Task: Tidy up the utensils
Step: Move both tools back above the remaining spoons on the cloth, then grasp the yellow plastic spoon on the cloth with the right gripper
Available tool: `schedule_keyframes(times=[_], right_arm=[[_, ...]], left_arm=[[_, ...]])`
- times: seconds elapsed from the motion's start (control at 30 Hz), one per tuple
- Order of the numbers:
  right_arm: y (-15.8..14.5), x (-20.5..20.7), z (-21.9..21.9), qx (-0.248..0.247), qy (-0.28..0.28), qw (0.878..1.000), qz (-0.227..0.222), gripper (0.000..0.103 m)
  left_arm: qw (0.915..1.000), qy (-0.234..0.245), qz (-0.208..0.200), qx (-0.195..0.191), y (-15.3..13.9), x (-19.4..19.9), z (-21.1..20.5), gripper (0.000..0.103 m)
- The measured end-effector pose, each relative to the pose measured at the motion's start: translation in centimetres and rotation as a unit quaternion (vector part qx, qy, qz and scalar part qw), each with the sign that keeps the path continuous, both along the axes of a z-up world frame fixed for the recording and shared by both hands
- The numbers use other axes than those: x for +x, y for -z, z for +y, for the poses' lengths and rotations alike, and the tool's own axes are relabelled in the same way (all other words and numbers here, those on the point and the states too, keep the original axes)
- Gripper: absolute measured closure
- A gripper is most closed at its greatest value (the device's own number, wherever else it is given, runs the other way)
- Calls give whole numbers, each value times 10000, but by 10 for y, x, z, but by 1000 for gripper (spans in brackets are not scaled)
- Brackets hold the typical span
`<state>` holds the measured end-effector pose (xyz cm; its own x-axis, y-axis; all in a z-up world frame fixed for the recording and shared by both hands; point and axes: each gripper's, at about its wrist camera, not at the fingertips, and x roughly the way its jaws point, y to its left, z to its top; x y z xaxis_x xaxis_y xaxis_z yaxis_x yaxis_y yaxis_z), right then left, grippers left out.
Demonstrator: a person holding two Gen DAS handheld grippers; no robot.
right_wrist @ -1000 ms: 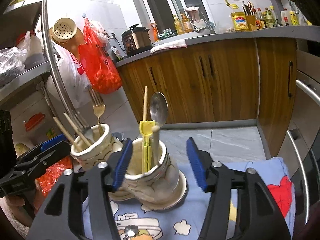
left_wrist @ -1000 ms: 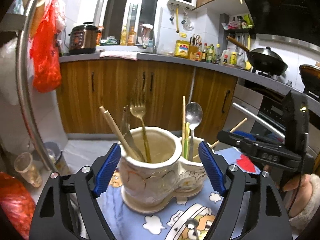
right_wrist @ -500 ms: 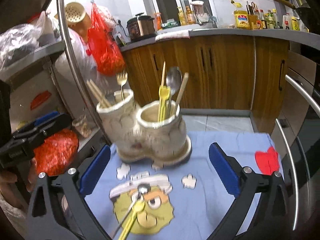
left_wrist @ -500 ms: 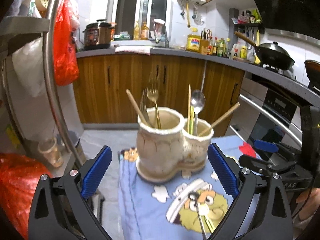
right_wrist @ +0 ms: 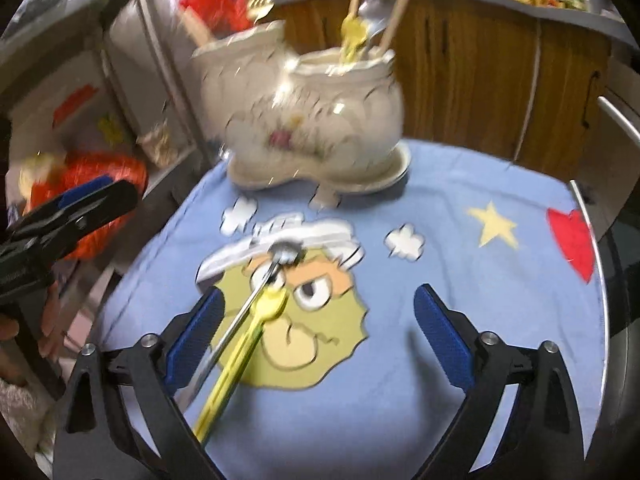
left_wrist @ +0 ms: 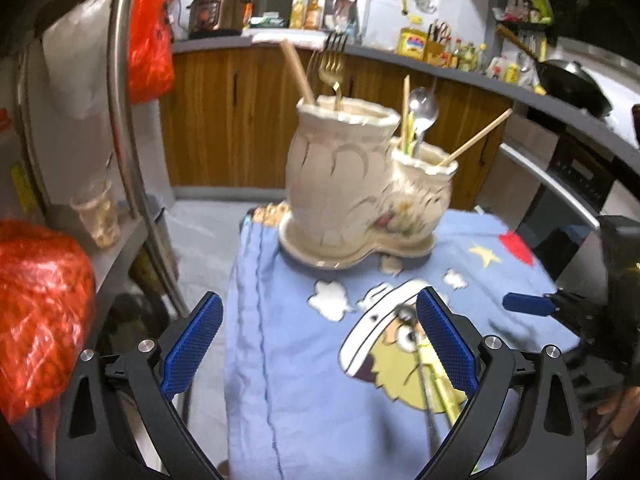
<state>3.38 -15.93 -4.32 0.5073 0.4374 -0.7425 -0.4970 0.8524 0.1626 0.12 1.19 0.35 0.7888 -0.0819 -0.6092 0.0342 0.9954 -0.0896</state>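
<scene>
A cream ceramic double holder (left_wrist: 352, 192) (right_wrist: 312, 120) stands at the far side of a blue cartoon cloth (left_wrist: 280, 360) (right_wrist: 460, 280). Its bigger cup holds forks (left_wrist: 330, 68) and chopsticks; the smaller holds a spoon (left_wrist: 424, 110) and chopsticks. A metal spoon (right_wrist: 256, 292) and a yellow utensil (right_wrist: 240, 360) lie side by side on the cloth. My right gripper (right_wrist: 320, 336) hovers over them, jaws wide and closing, both handles just inside its left finger, pads touching nothing. My left gripper (left_wrist: 320, 340) is open over bare cloth, the loose utensils (left_wrist: 428, 364) by its right finger.
A metal rack with a plastic cup (left_wrist: 98, 216) and red bags (left_wrist: 40, 320) stands left of the cloth. Wooden cabinets (left_wrist: 224, 128) run behind. An oven front with a bar handle (left_wrist: 560, 196) is at the right. The cloth drops off at its left edge.
Both grippers have drawn back from the holder, which stood between their jaws, and sunk toward the cloth. Both sets of jaws have spread wider. The loose utensils have come into view.
</scene>
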Motion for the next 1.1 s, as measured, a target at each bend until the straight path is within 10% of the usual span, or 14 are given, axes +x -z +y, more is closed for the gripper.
schedule_keyframes(times=[0.47, 1.1], right_arm=[[13, -24, 30, -390, -753, 9956, 409, 72], [9, -3, -6, -76, -228, 9986, 480, 93]], left_arm=[[9995, 204, 245, 29, 11, 4, -7, 7], [9974, 509, 515, 8, 21, 9, -22, 7]])
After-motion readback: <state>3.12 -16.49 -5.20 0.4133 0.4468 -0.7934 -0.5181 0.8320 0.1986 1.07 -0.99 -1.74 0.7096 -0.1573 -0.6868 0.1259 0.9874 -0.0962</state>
